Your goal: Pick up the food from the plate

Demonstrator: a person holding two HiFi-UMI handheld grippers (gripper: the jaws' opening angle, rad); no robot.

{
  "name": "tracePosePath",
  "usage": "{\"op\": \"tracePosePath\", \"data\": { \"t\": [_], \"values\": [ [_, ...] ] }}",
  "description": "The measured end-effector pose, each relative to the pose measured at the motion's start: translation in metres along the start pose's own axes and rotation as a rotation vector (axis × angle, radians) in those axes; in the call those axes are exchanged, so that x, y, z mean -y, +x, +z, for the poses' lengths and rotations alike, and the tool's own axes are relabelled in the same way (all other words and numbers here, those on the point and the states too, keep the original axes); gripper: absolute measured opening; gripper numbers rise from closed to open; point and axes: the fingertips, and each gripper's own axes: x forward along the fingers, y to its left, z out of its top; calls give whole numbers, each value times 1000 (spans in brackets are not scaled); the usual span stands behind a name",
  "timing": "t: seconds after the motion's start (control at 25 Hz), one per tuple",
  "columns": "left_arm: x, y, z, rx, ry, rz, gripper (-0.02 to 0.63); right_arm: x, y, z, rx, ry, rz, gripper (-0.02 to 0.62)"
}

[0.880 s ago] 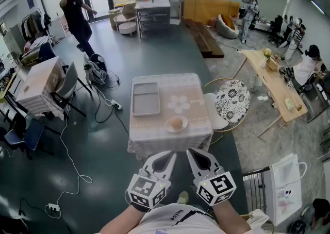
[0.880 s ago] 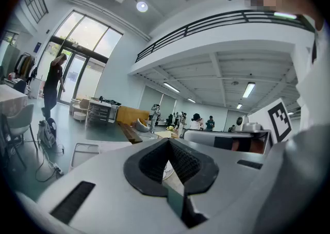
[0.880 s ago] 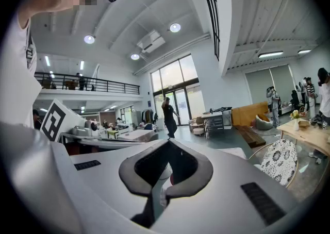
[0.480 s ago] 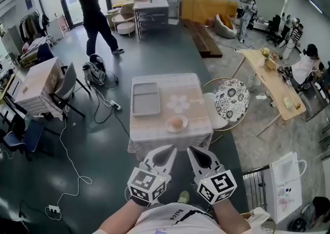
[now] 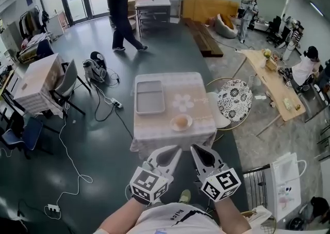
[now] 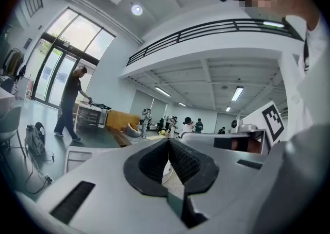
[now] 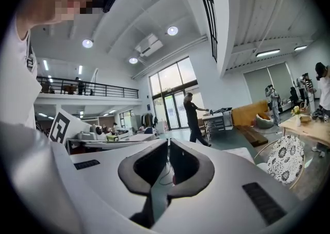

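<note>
The food, a round tan piece, sits on the white plate near the 6 o'clock edge of the counter. A grey tray lies at 10 o'clock from the plate. The left claw and right claw hang short of the counter, at 6 o'clock from the plate. Each is pressed together and pinches nothing.

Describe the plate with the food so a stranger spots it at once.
Find the cloth-covered table at the centre of the dark floor. The plate lies near its front edge, right of centre. Unlike the grey rectangular tray at the back left, it is round and holds tan, bun-like food.
</note>
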Motion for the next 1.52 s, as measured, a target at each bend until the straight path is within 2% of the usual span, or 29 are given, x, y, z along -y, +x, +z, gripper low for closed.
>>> {"op": "tracePosePath", "data": {
  "t": [0.24, 0.48, 0.64, 0.84, 1.04, 1.52],
  "values": [
    [-30, -21, -9, -28, -9, 19, 6, -27, 24, -10, -13, -13, -5, 17],
    [-63, -40, -24, -62, -47, 32, 6, -39, 41, -26, -41, -8, -59, 17],
    [-66, -36, -27, -65, -69, 2, 6, -32, 41, -27, -41, -14, -106, 17],
    [-70, -18, -33, -72, -67, -21, 6, -8, 46, -30, -41, 2, -144, 17],
    [-92, 11, -36, -76, -60, 11, 6, 32, 67, -35, -48, 19, -163, 17],
    [-153, 140, -40, -89, -66, 88, 6, 151, 151, -48, -120, 29, -62, 17]
  ]
}}
